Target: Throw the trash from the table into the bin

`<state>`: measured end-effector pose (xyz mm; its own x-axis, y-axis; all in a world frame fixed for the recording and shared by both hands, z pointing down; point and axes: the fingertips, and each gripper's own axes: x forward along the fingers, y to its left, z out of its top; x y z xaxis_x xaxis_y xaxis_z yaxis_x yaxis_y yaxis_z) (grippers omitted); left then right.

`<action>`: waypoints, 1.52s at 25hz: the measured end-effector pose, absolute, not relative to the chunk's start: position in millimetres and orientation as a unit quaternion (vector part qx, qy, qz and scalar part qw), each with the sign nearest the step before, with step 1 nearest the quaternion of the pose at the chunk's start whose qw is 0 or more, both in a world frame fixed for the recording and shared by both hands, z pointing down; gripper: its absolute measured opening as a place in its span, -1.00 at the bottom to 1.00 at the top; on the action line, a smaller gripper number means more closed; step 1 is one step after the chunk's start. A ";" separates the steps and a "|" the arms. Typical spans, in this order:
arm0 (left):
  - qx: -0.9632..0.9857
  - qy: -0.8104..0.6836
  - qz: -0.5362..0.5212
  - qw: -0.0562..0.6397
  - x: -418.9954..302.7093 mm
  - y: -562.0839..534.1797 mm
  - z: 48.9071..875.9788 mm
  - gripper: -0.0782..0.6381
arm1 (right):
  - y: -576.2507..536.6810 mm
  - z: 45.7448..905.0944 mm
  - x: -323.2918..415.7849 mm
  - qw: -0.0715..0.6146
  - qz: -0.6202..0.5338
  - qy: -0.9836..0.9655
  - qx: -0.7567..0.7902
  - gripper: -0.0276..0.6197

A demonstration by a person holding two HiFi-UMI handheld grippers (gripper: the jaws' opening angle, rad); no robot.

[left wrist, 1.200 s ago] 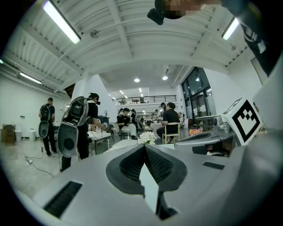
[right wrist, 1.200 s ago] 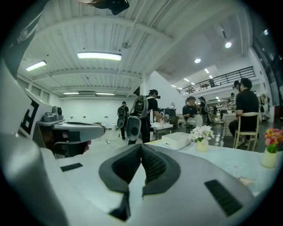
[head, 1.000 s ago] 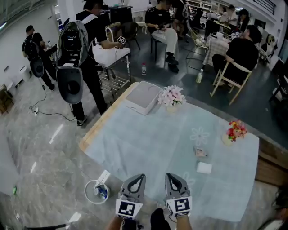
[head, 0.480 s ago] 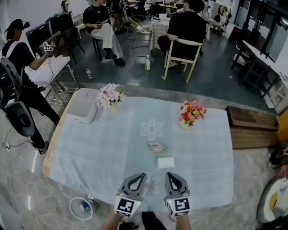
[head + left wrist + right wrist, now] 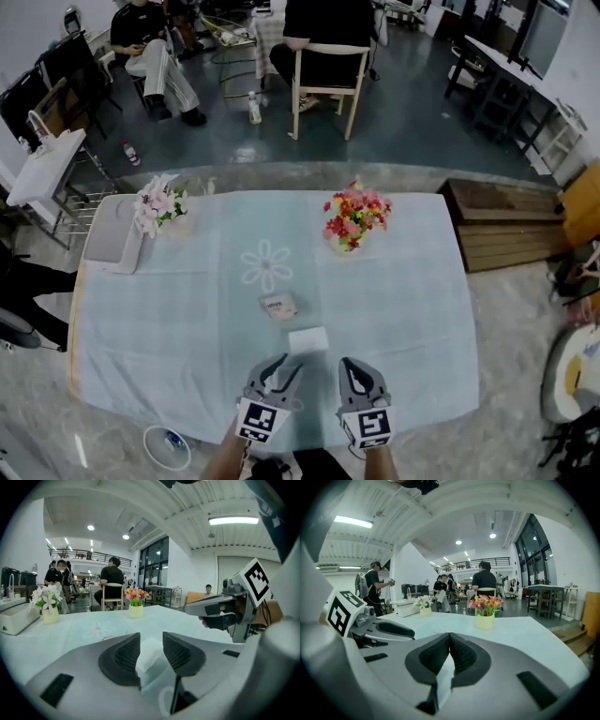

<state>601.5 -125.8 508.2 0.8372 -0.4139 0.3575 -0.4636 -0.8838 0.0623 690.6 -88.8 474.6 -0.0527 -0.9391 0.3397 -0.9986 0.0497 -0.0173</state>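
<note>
A white folded tissue [image 5: 308, 339] lies on the pale blue tablecloth [image 5: 403, 300] near the front edge, with a small printed wrapper [image 5: 278, 307] just beyond it. My left gripper [image 5: 279, 369] hovers right in front of the tissue. Its jaws have just been opening, and in the left gripper view the tissue [image 5: 149, 660] shows in the gap between the pads without being pressed. My right gripper [image 5: 361, 372] is shut and empty, beside the left and to the right of the tissue. On the floor at the lower left stands the white bin [image 5: 167, 448].
A vase of pink flowers [image 5: 157, 202] and a white box [image 5: 112, 234] sit at the table's far left, and a vase of bright flowers [image 5: 354, 217] at the far middle. A wooden pallet [image 5: 506, 225] lies to the right. People sit on chairs beyond the table.
The view has swung so the table now lies square ahead. Both grippers moved forward over the near edge toward the tissue. The left jaws went from shut to parted.
</note>
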 end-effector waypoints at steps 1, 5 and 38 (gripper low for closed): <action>0.954 -0.225 0.181 0.077 605.7 -126.7 516.8 -0.34 | -90.4 479.8 694.6 0.121 0.128 -0.713 0.678 -0.89; 0.947 -0.213 0.224 0.092 615.2 -132.8 551.7 0.01 | -99.8 503.8 703.8 0.132 0.147 -0.712 0.673 -0.89; 0.927 -0.194 0.319 0.033 649.1 -162.0 602.6 0.23 | -127.9 539.5 739.8 0.133 0.179 -0.713 0.665 -0.89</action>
<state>649.1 -162.0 602.6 0.7217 -0.3389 0.6035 -0.3807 -0.9226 -0.0628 739.8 -127.9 539.5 -0.0813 -0.9003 0.4277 -0.9955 0.0524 -0.0788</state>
